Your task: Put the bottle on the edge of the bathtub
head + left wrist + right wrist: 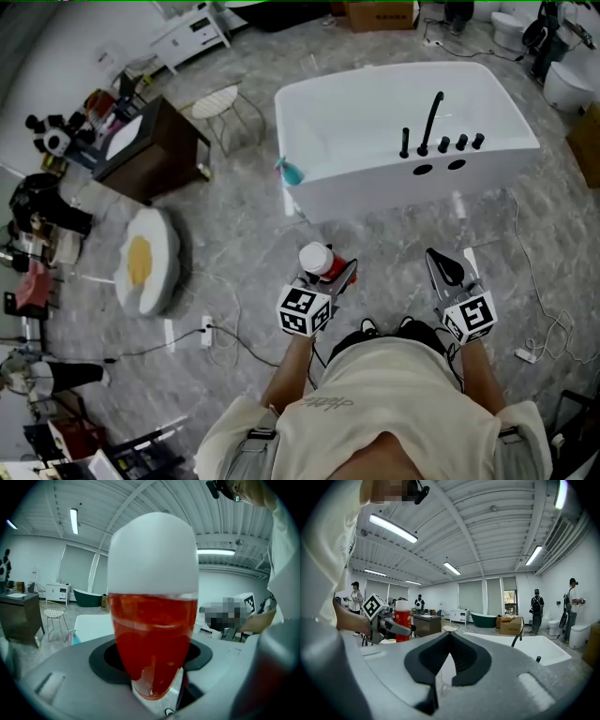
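Observation:
A red bottle (317, 258) with a white cap stands upright between the jaws of my left gripper (330, 272), which is shut on it. It is held above the floor, a little short of the white bathtub (375, 167). In the left gripper view the bottle (152, 620) fills the middle and the bathtub (89, 623) shows behind it. My right gripper (445, 267) is level with the left one, shut with nothing in it. In the right gripper view its pads (454, 660) meet, the bottle (402, 618) is at the left and the bathtub (525, 644) lies ahead.
A black faucet (433, 117) and knobs stand on the tub's near rim. A teal object (291, 172) sits at the tub's left corner. On the floor at the left are a dark cabinet (155, 150), a wire chair (217, 101), an egg-shaped cushion (145, 258) and cables (206, 330). People (536, 611) stand far off.

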Available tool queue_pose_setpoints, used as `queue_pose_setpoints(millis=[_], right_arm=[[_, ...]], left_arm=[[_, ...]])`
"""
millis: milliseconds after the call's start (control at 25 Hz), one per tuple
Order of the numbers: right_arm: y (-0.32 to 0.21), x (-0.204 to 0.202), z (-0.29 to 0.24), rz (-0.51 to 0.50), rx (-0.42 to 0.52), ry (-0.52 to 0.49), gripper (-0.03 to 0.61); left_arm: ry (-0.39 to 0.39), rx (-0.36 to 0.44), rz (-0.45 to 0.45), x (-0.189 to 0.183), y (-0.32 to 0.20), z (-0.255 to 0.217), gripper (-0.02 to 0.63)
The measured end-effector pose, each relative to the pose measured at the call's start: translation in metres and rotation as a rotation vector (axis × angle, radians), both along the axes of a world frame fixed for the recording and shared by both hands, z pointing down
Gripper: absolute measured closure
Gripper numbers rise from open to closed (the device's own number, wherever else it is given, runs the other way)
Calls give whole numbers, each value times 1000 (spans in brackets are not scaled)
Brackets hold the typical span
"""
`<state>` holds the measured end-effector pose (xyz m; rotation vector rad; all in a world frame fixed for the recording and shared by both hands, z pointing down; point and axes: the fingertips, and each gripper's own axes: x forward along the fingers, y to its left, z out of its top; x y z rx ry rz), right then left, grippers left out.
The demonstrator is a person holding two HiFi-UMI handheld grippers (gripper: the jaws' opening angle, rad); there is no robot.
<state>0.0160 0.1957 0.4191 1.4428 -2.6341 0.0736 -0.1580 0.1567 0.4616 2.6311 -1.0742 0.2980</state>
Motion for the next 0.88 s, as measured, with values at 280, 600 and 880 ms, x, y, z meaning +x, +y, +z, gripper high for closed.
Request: queue_pose_setpoints(millis=[280,600,880], right_arm=[[-13,-9,26,10,-80,0,577],[-83,5,42,-21,-97,-53,577],[-172,27,32,-76,-60,-80,577]], left_arm=[[7,-74,-3,-13,-15,31,318],[-20,-87,-19,4,-68,33,318],[-27,-63,-31,36,-144,11,316]])
